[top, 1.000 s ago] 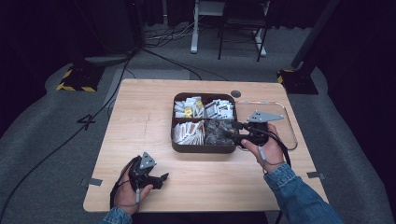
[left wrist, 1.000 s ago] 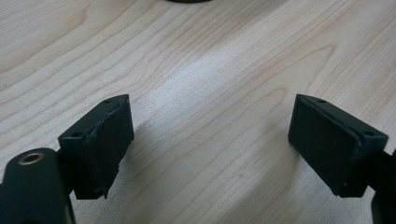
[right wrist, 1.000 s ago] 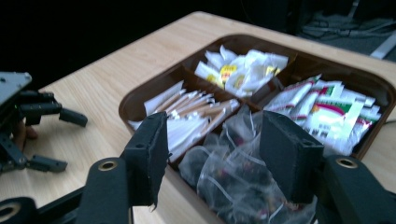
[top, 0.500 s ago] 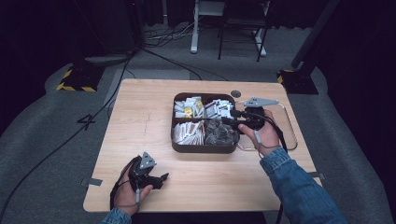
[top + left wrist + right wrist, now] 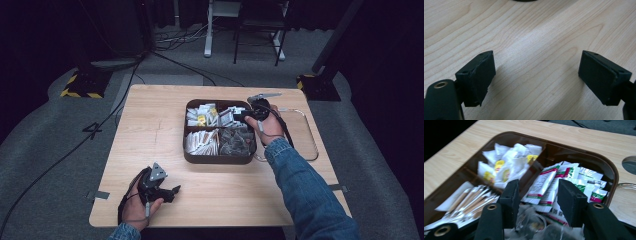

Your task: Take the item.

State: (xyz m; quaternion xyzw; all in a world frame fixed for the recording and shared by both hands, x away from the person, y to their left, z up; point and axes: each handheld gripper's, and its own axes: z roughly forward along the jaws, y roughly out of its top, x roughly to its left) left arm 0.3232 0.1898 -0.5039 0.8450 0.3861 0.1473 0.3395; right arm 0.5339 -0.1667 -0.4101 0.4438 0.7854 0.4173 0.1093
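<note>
A: What is the biggest thing here?

B: The wooden counter (image 5: 150,130). The left tongs (image 5: 172,190) rest low on it, near the front edge, with only bare wood between the two black pads (image 5: 482,75). They stand wide apart and hold nothing.

A: And the next biggest?

B: The brown tray (image 5: 217,159) with four boxes in it, well away from the left tongs. The right tongs (image 5: 239,116) hang over its far right box.

A: What is in that box?

B: White packets with red and green stripes (image 5: 544,183). They sit just past the tips of the right tongs. The tongs have just been closing in, but they are not shut, and no packet is pinched between them.

A: Anything else close by?

B: White packets with yellow spots (image 5: 506,162) lie beyond the left jaw. Thin paper sticks (image 5: 471,200) lie beside it. Clear crinkly wrappers (image 5: 531,222) sit right under the tongs.
</note>
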